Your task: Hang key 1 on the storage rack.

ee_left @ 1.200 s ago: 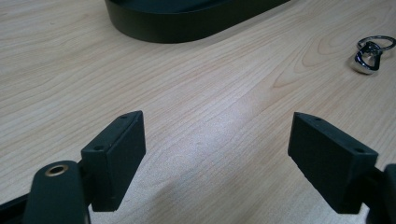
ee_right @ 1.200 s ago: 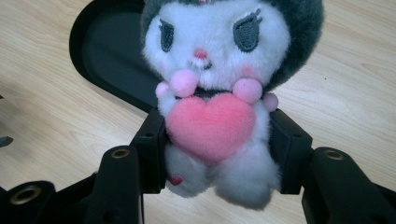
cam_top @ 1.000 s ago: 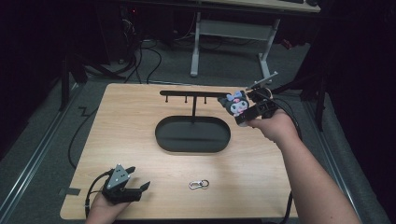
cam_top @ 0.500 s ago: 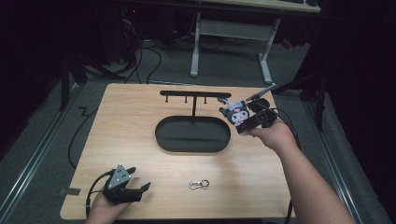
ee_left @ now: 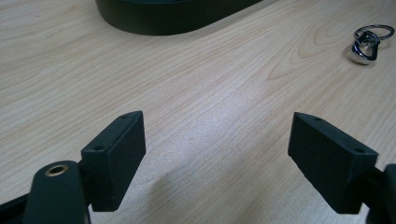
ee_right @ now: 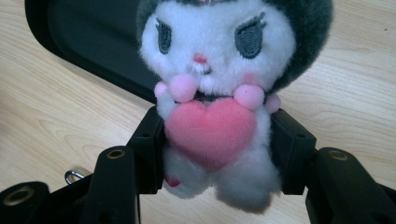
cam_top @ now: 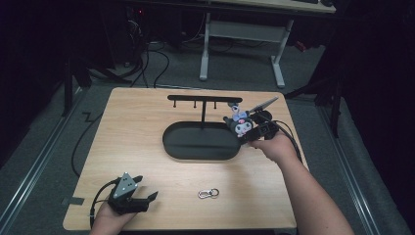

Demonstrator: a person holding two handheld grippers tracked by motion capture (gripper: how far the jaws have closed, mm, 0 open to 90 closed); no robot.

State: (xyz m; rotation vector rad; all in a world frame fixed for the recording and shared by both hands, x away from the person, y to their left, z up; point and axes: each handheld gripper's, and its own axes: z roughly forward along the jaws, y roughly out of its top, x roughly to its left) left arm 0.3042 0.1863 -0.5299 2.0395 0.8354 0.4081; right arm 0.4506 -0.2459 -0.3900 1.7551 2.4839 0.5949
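Observation:
A plush toy (cam_top: 241, 126) with a white face, dark hood and pink heart (ee_right: 212, 93) sits between the jaws of my right gripper (cam_top: 247, 132), which presses on its body from both sides (ee_right: 217, 127). It hangs just over the right end of the black oval tray (cam_top: 195, 144), below the hook bar (cam_top: 203, 99) of the stand. My left gripper (cam_top: 147, 188) rests at the table's front left, its jaws wide apart (ee_left: 217, 135) with bare wood between them.
A silver key ring with a clasp (cam_top: 208, 193) lies on the wooden table (cam_top: 132, 132) near the front middle, right of my left gripper (ee_left: 366, 44). A cable trails off the table's left edge. Desk legs stand beyond the far edge.
My right hand has come down and slightly leftward with the plush toy, from beside the hook bar to the right end of the oval tray. The left gripper has stayed put.

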